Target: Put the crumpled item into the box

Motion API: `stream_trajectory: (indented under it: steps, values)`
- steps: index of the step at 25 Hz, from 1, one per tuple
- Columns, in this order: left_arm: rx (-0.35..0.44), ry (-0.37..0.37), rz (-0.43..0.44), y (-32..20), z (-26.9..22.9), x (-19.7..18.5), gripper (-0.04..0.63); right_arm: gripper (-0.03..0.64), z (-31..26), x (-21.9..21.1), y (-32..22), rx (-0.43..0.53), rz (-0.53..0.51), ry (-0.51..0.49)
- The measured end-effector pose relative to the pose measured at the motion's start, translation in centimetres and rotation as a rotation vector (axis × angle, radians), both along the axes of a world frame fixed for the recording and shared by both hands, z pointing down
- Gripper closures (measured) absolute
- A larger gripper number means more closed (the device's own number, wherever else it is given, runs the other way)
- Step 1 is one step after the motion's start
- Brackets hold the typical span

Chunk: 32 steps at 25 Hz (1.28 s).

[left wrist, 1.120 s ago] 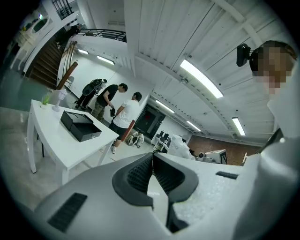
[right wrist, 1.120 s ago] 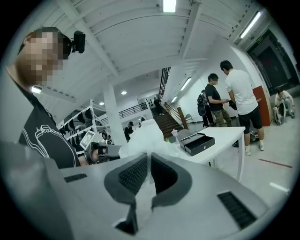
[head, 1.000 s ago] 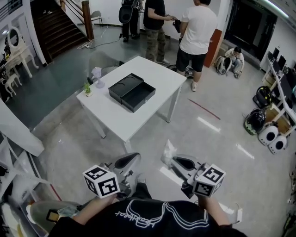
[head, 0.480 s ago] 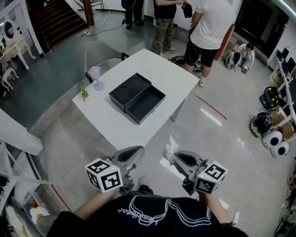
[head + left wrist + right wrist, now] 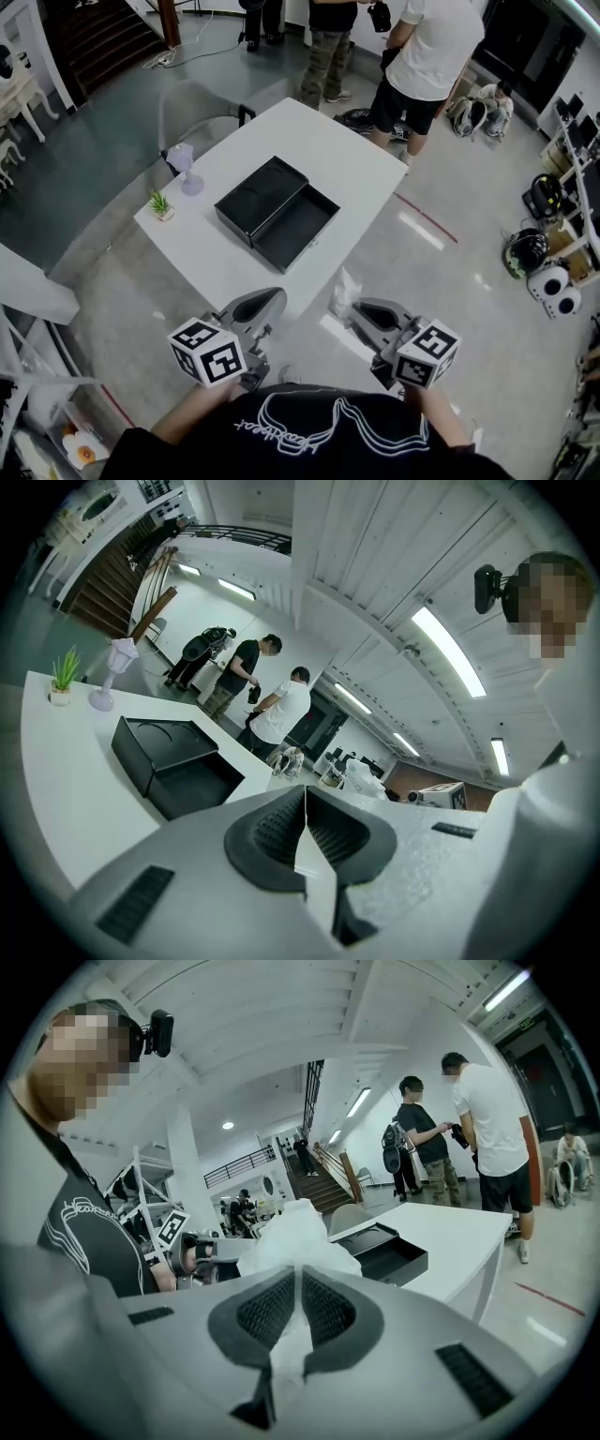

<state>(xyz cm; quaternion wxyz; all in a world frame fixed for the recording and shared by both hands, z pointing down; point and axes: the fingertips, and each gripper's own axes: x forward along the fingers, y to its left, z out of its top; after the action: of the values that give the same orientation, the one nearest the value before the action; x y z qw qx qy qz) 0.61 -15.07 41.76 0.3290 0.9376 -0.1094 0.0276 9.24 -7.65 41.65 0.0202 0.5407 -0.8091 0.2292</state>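
An open black box (image 5: 277,213) lies on the white table (image 5: 347,159); its empty tray (image 5: 192,780) and lid (image 5: 389,1251) show in both gripper views. My right gripper (image 5: 354,314) is shut on a crumpled white item (image 5: 343,293), which bulges beyond the jaws (image 5: 292,1237). It hangs over the floor, short of the table's near edge. My left gripper (image 5: 267,302) is shut with nothing between its jaws (image 5: 305,803), just at the table's near edge.
A small potted plant (image 5: 161,202) and a purple lamp (image 5: 184,166) stand at the table's left end. A chair (image 5: 202,108) is behind the table. Two people (image 5: 427,56) stand beyond the far side. Helmets and gear (image 5: 539,267) lie on the floor at right.
The view has moved closer to the table, which now sits lower and nearer in the head view. Both grippers keep their grip and pose.
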Motion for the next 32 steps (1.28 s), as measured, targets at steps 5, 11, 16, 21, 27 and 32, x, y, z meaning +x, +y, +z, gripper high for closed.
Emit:
stream_trajectory:
  steps: [5, 11, 16, 21, 27, 32]
  values:
    - [-0.011, -0.016, -0.005, -1.2, 0.6, -0.1, 0.588, 0.595, 0.1, 0.2, -1.4, 0.0, 0.005, 0.003]
    - [0.0, -0.031, -0.023, -2.6, 0.7, 0.3, 0.588, 0.595, 0.3, 1.0, -3.9, 0.001, -0.018, -0.016]
    - [0.003, -0.047, -0.07, -4.2, 0.7, 0.5, 0.588, 0.595, 0.5, 2.0, -6.4, -0.007, -0.059, -0.023]
    - [-0.009, -0.061, -0.146, -6.7, 0.7, 0.5, 0.588, 0.595, 1.2, 2.8, -10.0, -0.037, -0.131, -0.005]
    - [-0.011, -0.063, -0.273, -9.7, 0.4, -0.1, 0.588, 0.595, 2.1, 3.5, -14.4, -0.06, -0.248, 0.069]
    - [0.0, -0.067, -0.369, -11.5, -0.1, -0.1, 0.588, 0.594, 3.0, 4.4, -17.4, -0.068, -0.343, 0.177]
